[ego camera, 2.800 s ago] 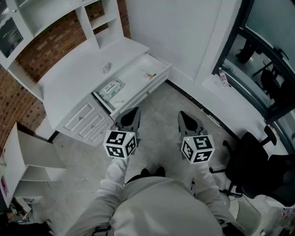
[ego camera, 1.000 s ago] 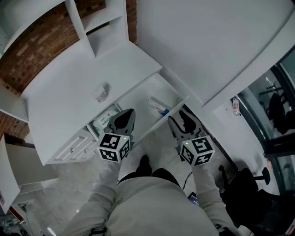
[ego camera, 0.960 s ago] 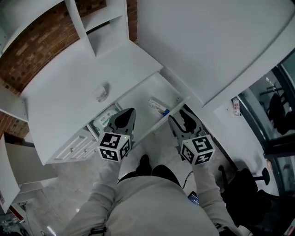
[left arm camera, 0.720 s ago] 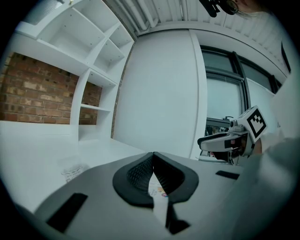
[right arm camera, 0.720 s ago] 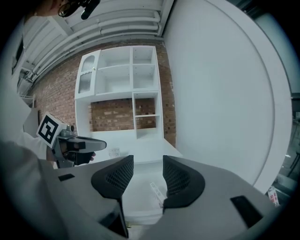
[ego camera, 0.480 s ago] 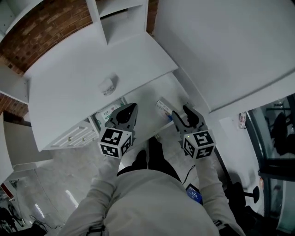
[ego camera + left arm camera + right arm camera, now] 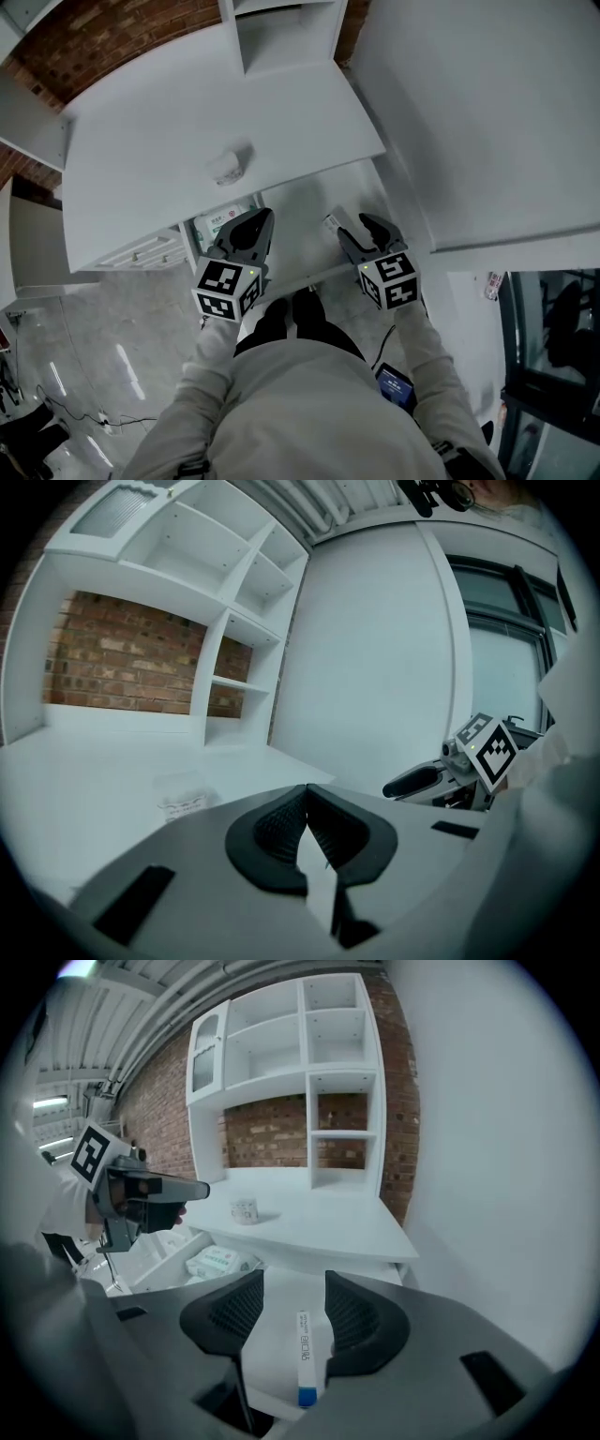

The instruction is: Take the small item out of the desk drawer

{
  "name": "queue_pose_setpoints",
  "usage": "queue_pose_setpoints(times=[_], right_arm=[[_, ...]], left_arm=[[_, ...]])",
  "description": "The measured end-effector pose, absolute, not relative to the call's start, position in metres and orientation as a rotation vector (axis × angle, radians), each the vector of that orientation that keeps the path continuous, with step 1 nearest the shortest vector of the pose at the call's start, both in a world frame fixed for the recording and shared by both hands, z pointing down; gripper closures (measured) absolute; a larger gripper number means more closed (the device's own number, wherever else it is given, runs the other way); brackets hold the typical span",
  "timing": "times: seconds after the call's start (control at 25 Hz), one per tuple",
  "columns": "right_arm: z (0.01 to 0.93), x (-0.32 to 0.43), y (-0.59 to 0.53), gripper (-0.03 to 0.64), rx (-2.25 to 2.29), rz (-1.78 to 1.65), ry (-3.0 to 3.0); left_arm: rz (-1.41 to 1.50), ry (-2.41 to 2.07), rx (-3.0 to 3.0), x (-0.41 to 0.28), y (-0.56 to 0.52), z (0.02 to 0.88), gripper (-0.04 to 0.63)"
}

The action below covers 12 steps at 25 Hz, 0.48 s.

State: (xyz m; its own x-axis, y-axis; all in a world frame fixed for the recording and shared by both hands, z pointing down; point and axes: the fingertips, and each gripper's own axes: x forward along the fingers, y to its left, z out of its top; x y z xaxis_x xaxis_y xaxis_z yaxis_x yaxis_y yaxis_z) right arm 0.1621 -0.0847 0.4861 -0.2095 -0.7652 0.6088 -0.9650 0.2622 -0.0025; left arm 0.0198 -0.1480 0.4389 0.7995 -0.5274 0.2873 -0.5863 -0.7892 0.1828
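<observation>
- The desk (image 7: 187, 112) is white and its drawer (image 7: 295, 211) stands pulled out under the front edge; the person stands right in front of it, with a gripper in each hand.
- The small item (image 7: 330, 223) is a narrow white box with a blue end; it lies flat on the drawer floor, in the right part of the drawer.
- The right gripper (image 7: 356, 228) is over that right part and points down into the drawer; its jaws are wide apart and have just been opening.
- In the right gripper view, the small item (image 7: 303, 1340) shows in the gap between the two jaws of the right gripper (image 7: 293, 1288), with the blue end nearest the camera; the pads do not press on it, so nothing is held.
- The left gripper (image 7: 251, 228) is over the left part of the drawer; in its own view the jaws of the left gripper (image 7: 307, 794) are together at the tips and there is nothing between them.
- A pack of wipes (image 7: 217, 221) lies in the left part of the drawer, partly under the desk edge, well apart from the small item.
- A small clear cup (image 7: 228, 167) stands on the desk top near the front edge, above the pack of wipes.
- White shelves (image 7: 309, 1054) rise at the back of the desk, with a brick wall (image 7: 112, 28) behind them.
</observation>
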Motion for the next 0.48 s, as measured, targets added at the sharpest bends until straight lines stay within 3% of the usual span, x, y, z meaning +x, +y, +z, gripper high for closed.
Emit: queue_pose_setpoints(times=[0.48], right_arm=[[0.57, 0.155, -0.095, 0.387, 1.232, 0.591, -1.946]], left_arm=[[0.349, -1.052, 2.595, 0.001, -0.159, 0.457, 0.575]])
